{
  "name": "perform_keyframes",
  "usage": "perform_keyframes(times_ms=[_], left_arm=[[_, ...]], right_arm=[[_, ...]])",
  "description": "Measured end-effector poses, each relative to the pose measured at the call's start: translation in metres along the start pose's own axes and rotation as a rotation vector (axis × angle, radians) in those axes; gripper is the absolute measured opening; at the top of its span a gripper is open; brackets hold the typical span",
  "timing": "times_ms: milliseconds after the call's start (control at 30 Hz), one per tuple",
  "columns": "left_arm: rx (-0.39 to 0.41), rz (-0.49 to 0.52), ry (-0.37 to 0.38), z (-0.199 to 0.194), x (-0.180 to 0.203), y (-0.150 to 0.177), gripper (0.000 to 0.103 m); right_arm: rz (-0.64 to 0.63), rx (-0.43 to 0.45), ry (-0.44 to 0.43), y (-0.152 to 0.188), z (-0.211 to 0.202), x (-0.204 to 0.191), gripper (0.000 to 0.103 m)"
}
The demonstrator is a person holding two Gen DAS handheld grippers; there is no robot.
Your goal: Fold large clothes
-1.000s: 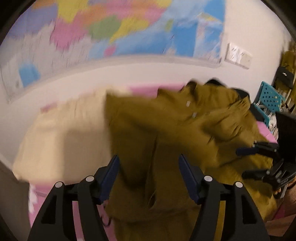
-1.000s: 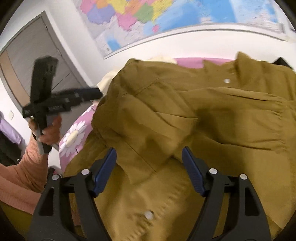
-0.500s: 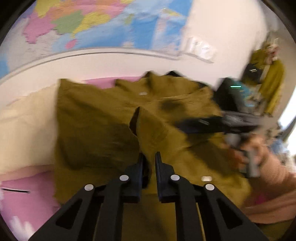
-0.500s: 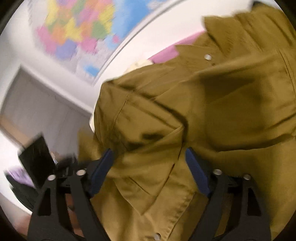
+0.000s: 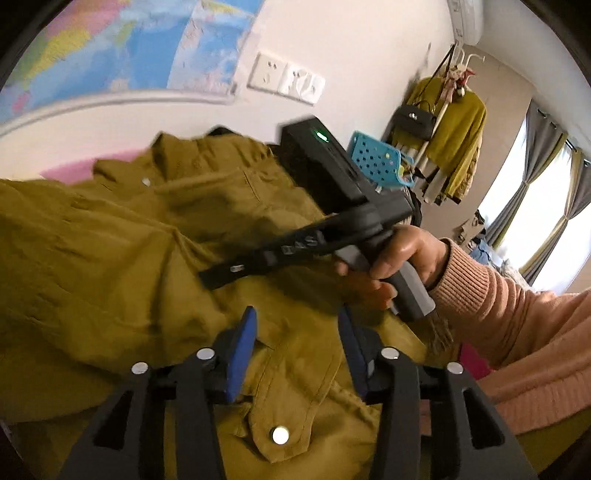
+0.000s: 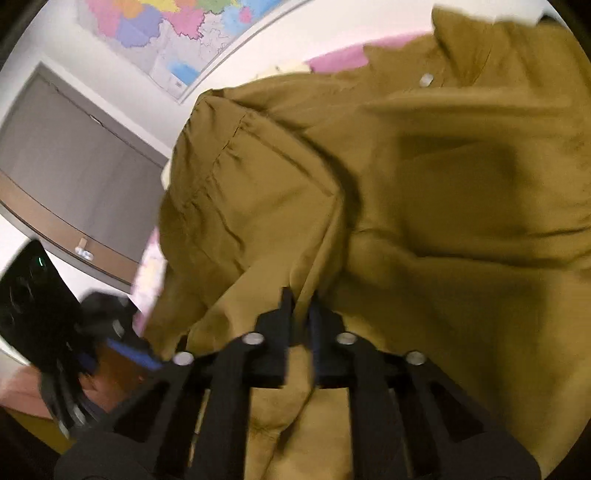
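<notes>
Right gripper (image 6: pixel 299 306): fingers were pressed together on a raised fold of the olive shirt (image 6: pixel 424 192), probably so that this layer could be carried across for a fold. Left gripper (image 5: pixel 295 332): blue-padded fingers (image 5: pixel 242 339) were apart and opening, straddling the buttoned placket without pinching it; a fresh hold was judged to be pending. The shirt was spread, rumpled, over the pink bed cover (image 5: pixel 74 171), collar toward the wall. A wall map (image 6: pixel 192 33) was hung behind; its lettering was too blurred to be read. No brand was made out.
</notes>
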State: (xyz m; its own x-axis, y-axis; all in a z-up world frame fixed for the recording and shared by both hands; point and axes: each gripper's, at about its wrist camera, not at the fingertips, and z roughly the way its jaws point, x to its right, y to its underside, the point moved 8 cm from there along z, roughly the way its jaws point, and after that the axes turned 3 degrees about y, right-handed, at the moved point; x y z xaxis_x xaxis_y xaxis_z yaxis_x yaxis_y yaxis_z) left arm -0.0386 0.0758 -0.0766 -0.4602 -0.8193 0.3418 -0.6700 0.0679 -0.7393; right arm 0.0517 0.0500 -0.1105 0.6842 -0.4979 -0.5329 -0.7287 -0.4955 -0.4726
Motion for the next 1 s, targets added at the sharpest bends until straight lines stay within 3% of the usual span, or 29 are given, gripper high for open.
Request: perform_keyframes(times_ms=[100,267,367,400,467,500,533,633,733,767,800,833,933,1000], left_arm=[[0.058,-0.024,-0.1,-0.021,-0.026,-0.01,0.052],[0.084,-0.081,-0.399,-0.043,-0.09,-0.022,0.053],[0.059,-0.166,-0.486,-0.039,-0.126,-0.021,0.053],[0.049,-0.187,-0.511,-0.037,-0.136,-0.019,0.053],[0.027,-0.224,-0.546,-0.034,-0.153,-0.017,0.053],[0.019,-0.234,-0.544,-0.032,-0.156,-0.015,0.052],[0.022,-0.232,-0.539,-0.031,-0.156,-0.016,0.053],[0.025,-0.199,-0.535,-0.031,-0.154,-0.02,0.054],[0.027,-0.184,-0.527,-0.031,-0.152,-0.023,0.057],[0.024,-0.184,-0.525,-0.029,-0.151,-0.023,0.057],[0.023,-0.185,-0.524,-0.03,-0.153,-0.024,0.057],[0.022,-0.184,-0.523,-0.028,-0.153,-0.024,0.057],[0.035,-0.178,-0.516,-0.031,-0.148,-0.031,0.058],[0.061,-0.162,-0.525,-0.04,-0.143,-0.037,0.059]], right_arm=[[-0.055,0.071,0.071,-0.023,-0.032,0.004,0.005],[-0.192,0.163,0.272,-0.077,-0.071,0.013,0.006],[-0.179,0.138,0.388,-0.087,-0.059,0.04,0.017],[-0.144,0.135,0.414,-0.085,-0.055,0.052,0.026],[-0.1,0.144,0.395,-0.078,-0.056,0.062,0.048],[-0.06,0.178,0.359,-0.072,-0.064,0.067,0.066],[-0.042,0.201,0.334,-0.068,-0.069,0.066,0.073],[-0.023,0.23,0.257,-0.04,-0.086,0.066,0.079],[-0.009,0.191,0.231,-0.005,-0.083,0.069,0.08],[-0.002,0.176,0.214,0.002,-0.077,0.067,0.079],[-0.003,0.159,0.204,0.004,-0.07,0.063,0.059],[-0.025,0.134,0.22,0.009,-0.062,0.061,0.028],[-0.089,0.177,0.294,0.007,-0.078,0.06,0.006],[-0.093,0.243,0.33,-0.003,-0.102,0.061,0.005]])
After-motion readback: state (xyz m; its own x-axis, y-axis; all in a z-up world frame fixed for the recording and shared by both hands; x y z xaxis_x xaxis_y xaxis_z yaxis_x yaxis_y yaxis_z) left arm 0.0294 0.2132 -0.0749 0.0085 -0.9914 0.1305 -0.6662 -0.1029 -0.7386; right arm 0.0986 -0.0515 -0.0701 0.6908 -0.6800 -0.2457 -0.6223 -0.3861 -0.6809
